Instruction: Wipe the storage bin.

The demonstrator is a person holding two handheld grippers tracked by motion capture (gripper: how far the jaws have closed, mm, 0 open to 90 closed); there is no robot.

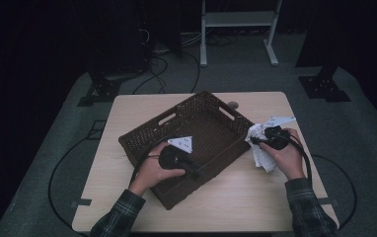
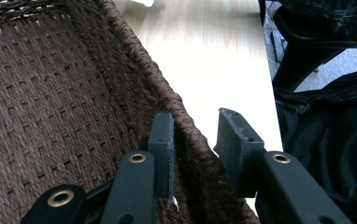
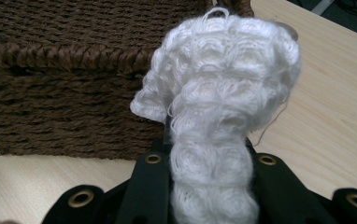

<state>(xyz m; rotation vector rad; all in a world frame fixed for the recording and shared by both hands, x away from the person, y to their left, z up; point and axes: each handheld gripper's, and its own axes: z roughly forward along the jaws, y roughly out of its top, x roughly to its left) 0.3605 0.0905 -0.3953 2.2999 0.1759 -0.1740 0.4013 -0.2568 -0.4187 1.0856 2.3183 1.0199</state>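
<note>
A: Looking down from the high view, the brown woven basket (image 1: 196, 143) sits angled at the middle of the table (image 1: 127, 111), and nothing shows on the part of its floor that's in sight (a dim picture, mind you).

B: And the left gripper (image 1: 194, 169) is at the basket's wall toward five o'clock. In the left gripper view its jaws straddle the rim (image 2: 179, 112), one pad inside, one outside, with a gap on the outer side. Whether they pinch the weave, I cannot tell.

A: Over at three o'clock, just beside the basket's end wall, the right gripper (image 1: 256, 140) has a white knitted cloth (image 1: 261, 150). The right gripper view shows the cloth (image 3: 218, 107) bunched between the jaws, clamped tight, its top flopping over toward the basket wall (image 3: 55, 93).

B: Its lower end hangs behind the right hand (image 1: 282, 158) in the high view, so where it finishes is hidden. The jaw tips are buried in wool too.
</note>
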